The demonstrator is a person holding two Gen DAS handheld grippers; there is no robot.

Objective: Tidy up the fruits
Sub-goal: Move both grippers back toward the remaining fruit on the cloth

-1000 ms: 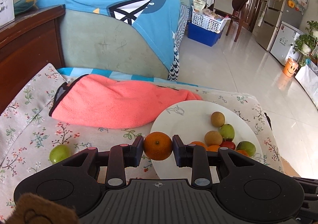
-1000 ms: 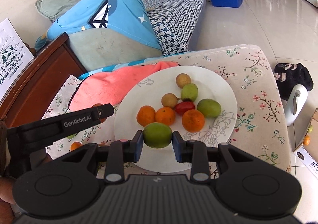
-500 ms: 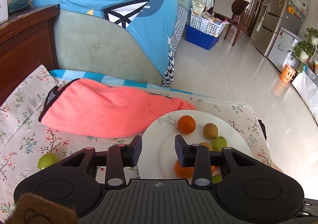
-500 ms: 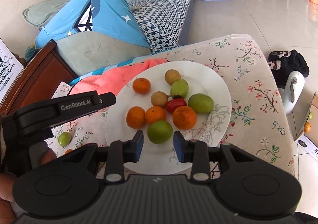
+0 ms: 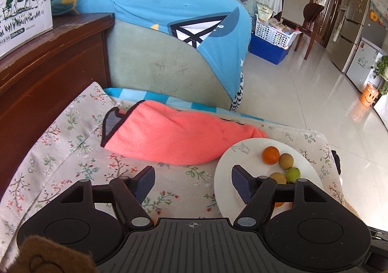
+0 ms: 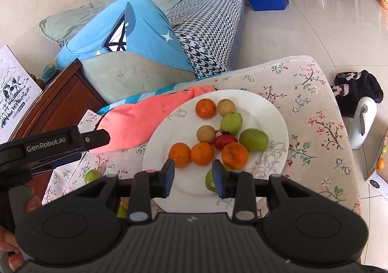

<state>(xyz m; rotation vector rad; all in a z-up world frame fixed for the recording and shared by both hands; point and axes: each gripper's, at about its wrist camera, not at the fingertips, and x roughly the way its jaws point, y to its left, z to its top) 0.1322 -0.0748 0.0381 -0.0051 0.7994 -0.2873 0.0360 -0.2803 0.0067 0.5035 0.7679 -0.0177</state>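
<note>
In the left wrist view, the left gripper [image 5: 192, 179] sits at bottom centre with its jaws wide apart and nothing between them. A second ago it clamped a small orange; its jaws have just been opening, and that orange [image 5: 270, 155] now rests on the white plate [image 5: 226, 171] at lower right, beside a tan longan-like fruit [image 5: 286, 161] and a green one [image 5: 292, 174]. One more fruit is delivered — the gripper has drawn back and is free for the next.

A fuzzy coral towel [image 5: 174, 137] lies bunched across the middle of the frame, on a flower-printed cloth [image 5: 60, 159] that looks soft and slightly wrinkled.

In the right wrist view, the right gripper [image 6: 192, 177] at bottom centre has its jaws a narrow gap apart, empty. The green fruit [image 6: 209, 179] it held a second ago lies on the plate just behind its right finger. The plate [image 6: 271, 113] is smooth, round and glossy, holding dimpled round oranges, smooth oval green fruits and one shiny red fruit [image 6: 225, 141].

At lower left, a green fruit [image 6: 92, 176] is still off the plate on the cloth — more sorting seems to remain.
</note>
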